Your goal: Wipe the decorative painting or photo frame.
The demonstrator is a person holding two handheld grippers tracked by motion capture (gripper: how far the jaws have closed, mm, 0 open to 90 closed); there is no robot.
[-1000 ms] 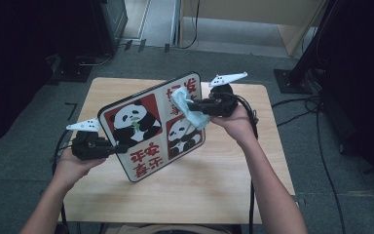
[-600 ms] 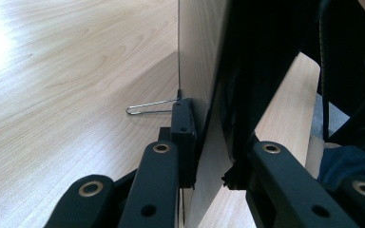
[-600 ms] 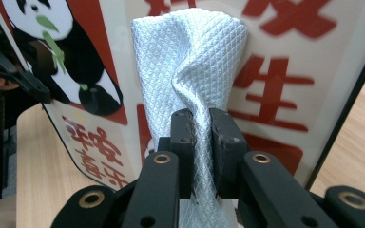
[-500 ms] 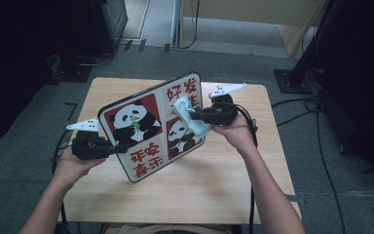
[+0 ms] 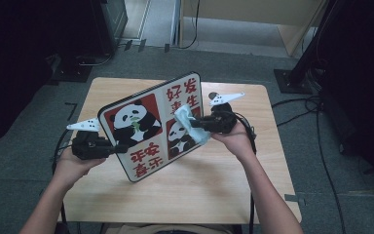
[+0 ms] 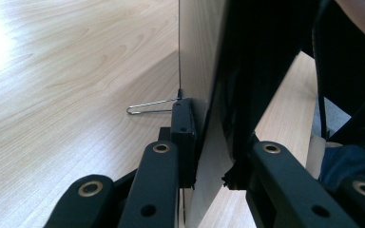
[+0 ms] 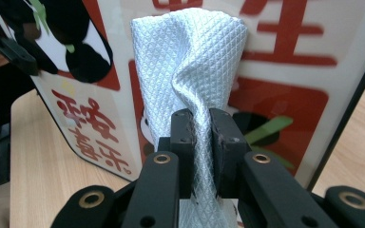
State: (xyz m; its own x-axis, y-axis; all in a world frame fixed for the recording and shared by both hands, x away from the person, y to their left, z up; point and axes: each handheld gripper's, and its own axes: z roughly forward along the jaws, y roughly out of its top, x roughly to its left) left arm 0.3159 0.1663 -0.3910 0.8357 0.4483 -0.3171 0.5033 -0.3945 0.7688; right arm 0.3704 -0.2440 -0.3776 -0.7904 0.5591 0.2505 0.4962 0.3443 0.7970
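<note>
While cloth-wiped point(image 7: 190, 66): panda board point(image 5: 148, 126), "好发".

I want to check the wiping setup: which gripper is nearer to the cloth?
Right. The right gripper is shut on the cloth, pressing it against the panda board; the left gripper clamps the board's opposite edge.

Left hand point(image 5: 70, 163) low at near left, its black two-jaw left gripper point(image 5: 119, 146) level, jaws clamped shut, right hand point(image 5: 233, 139) raised at right, black right gripper point(image 5: 195, 124) pointing left, jaws pinched together
</note>
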